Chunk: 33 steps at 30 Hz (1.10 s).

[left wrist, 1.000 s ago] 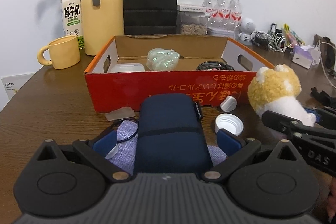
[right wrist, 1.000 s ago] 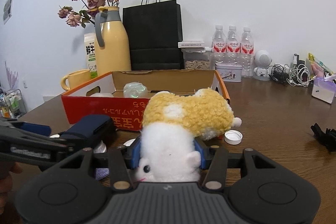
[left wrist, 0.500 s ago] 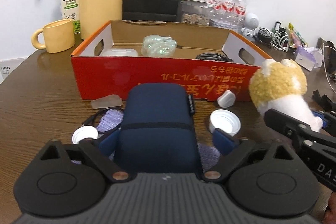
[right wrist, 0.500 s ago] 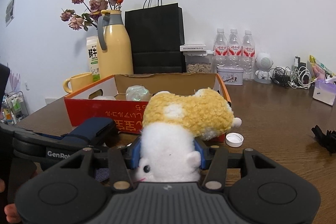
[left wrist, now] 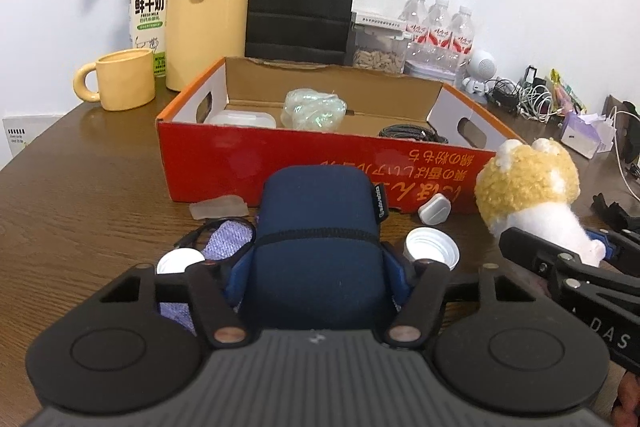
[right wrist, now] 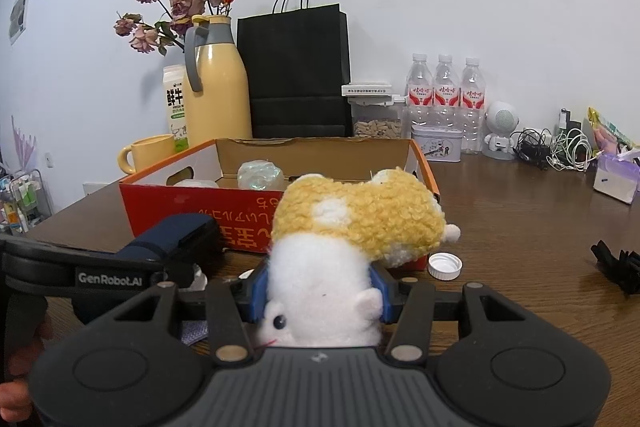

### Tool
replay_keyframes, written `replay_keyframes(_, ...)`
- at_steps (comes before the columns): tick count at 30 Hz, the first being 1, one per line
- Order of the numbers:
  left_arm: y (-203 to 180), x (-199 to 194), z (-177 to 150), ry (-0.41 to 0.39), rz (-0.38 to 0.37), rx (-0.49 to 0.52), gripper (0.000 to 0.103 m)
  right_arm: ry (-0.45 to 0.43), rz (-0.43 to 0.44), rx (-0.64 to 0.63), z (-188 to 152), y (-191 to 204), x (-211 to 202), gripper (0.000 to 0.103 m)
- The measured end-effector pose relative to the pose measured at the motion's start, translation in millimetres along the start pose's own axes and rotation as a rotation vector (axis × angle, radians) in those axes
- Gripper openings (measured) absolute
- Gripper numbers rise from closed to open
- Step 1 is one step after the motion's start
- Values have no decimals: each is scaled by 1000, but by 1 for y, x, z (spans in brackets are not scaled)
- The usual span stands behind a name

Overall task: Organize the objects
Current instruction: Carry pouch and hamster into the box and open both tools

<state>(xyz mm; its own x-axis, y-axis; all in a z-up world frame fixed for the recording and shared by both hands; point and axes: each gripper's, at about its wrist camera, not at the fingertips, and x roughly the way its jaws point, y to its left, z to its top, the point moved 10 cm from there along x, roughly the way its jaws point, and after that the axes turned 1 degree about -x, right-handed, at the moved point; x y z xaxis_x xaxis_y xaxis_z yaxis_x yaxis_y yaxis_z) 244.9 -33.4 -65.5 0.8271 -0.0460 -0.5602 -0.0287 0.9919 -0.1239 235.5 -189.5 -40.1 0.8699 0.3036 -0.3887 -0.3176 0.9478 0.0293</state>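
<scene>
Left wrist view: the left gripper (left wrist: 318, 267) is closing on the navy pouch (left wrist: 318, 247) at lower centre, blue pads at its flanks. Finish the squeeze evenly, then lift clear over the red cardboard box (left wrist: 280, 167) above.

Right wrist view: the right gripper (right wrist: 320, 293) clamps the plush hamster (right wrist: 344, 239) mid-frame; keep it steady meanwhile.

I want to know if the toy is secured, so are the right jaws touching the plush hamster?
Touching. The right wrist view shows the right gripper with both blue pads pressed into the white body of the plush hamster, no gap on either side.
</scene>
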Motion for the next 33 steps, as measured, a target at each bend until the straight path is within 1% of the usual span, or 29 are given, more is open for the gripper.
replay_keyframes(4, 2, -11, 7, -35, -16, 4, 65, -7, 11, -4, 0, 3, -2, 49)
replay_keyframes(8, 2, -25, 25, -88, -34, 11, 65, -15, 24, -10, 8, 7, -2, 49)
replay_keyframes(12, -1, -32, 49, -137, -51, 22, 65, -54, 37, -33, 30, 14, -3, 49)
replay_keyframes(16, -2, -29, 76, -180, -55, 25, 65, -86, 36, -55, 57, 18, 5, 49)
replay_keyframes(20, -3, -19, 99, -206, -55, 27, 65, -93, 30, -56, 77, 18, 26, 49)
replay_keyframes(23, -1, -4, 112, -209, -43, 25, 65, -88, 22, -48, 89, 15, 48, 49)
replay_keyframes(33, 11, 57, 138, -193, 11, 6, 65, -23, 18, -26, 99, 7, 119, 49)
